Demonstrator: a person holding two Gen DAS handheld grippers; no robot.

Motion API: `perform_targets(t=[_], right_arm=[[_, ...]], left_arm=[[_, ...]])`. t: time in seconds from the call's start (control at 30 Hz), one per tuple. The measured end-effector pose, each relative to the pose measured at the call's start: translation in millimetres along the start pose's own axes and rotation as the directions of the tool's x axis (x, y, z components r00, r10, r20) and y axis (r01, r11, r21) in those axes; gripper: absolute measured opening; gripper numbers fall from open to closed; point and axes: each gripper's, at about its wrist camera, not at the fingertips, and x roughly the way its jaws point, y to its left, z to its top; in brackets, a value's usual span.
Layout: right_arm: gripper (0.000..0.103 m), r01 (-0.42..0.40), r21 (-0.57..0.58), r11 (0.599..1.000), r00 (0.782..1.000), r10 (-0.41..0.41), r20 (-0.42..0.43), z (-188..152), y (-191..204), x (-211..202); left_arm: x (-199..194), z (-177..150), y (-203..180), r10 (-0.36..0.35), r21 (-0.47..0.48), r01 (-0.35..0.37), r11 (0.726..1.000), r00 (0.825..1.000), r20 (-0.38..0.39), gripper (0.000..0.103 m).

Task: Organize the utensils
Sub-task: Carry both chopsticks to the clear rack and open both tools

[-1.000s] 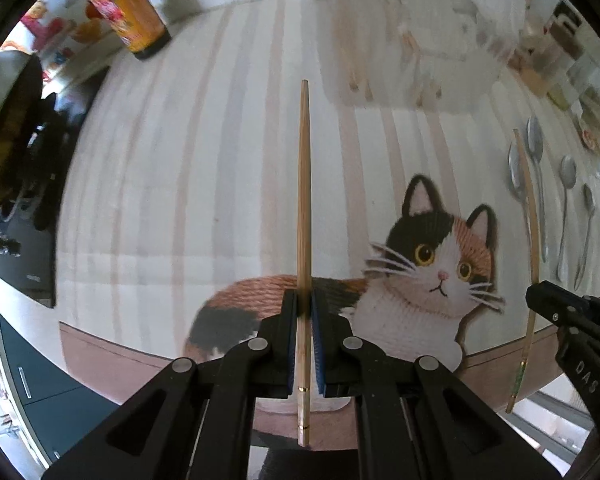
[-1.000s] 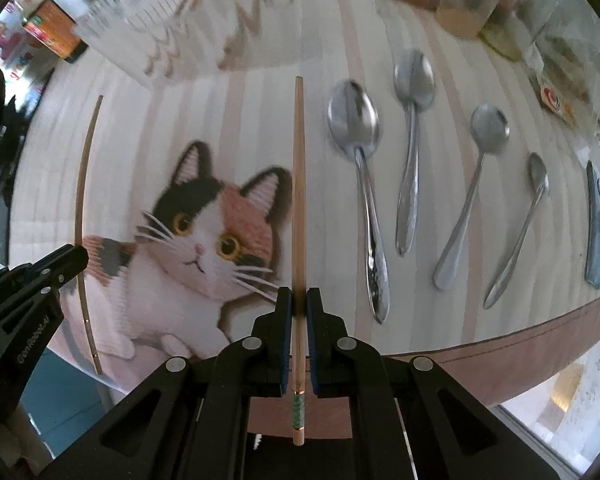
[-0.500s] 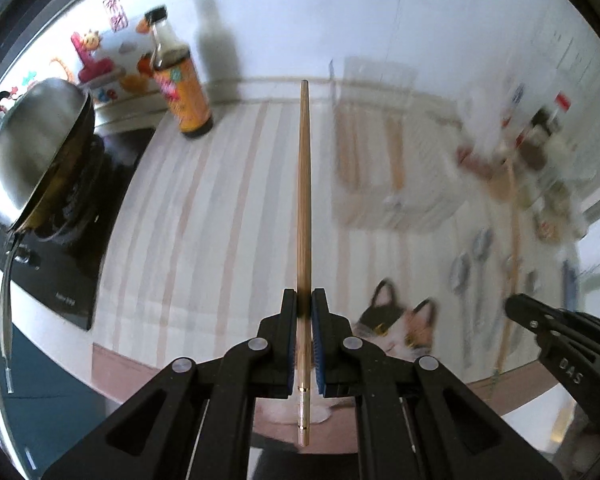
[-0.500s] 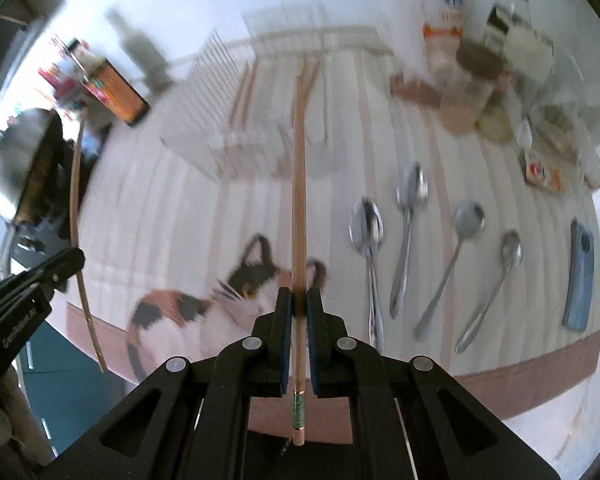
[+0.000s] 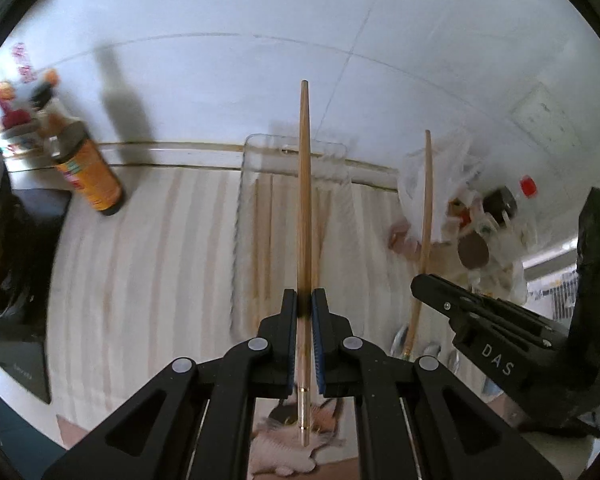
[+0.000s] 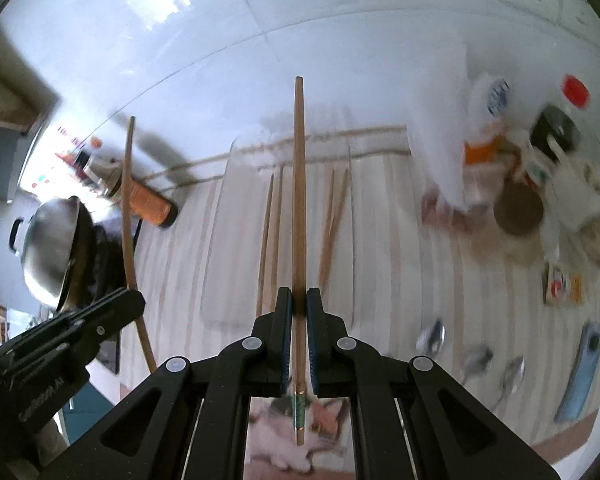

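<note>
progress: your left gripper [image 5: 305,308] and right gripper [image 6: 299,306] each clamp one slim tapered wooden chopstick [image 5: 304,216], raised before the clear ribbed tray [image 6: 220,240] | done: several chopsticks lie inside it | left: these two, plus blurred metal spoons [image 6: 476,358] on the striped mat [image 5: 140,264]

Pale tan chopstick [image 5: 305,208] between black left gripper [image 5: 304,312] pads. Green band on the other chopstick [image 6: 299,216]. Cream-and-beige striped cloth [image 5: 148,264]. Orange-labelled dark bottle [image 5: 88,176]. Calico cat print [image 6: 300,436]. Blue phone [image 6: 582,372].
</note>
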Motion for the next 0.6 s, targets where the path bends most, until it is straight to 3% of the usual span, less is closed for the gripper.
perform_targets(t=[0.23,0.47,0.5,0.6], right_arm=[[0.007,0.026,0.032,0.999,0.997,-0.024,-0.076,56.7,-9.9,53.1],[0.008,0.069,0.012,0.998,0.981,-0.065,-0.184,62.9,-11.9,104.8],[0.01,0.071,0.014,0.997,0.977,-0.067,-0.204,61.6,-13.2,110.9],[0.033,0.075,0.035,0.997,0.973,-0.065,-0.221,54.8,-19.6,114.7]], left_arm=[[59.5,45.4,6.9,0.0,-0.019,-0.002,1.0,0.993,-0.122,0.005],[92.3,49.4,15.1,0.053,-0.027,-0.06,0.998,0.978,-0.202,0.007],[91.2,49.0,16.4,0.073,-0.026,-0.08,0.996,0.978,-0.194,0.007],[80.5,43.6,18.9,0.15,0.001,-0.152,0.988,0.978,-0.144,0.013]])
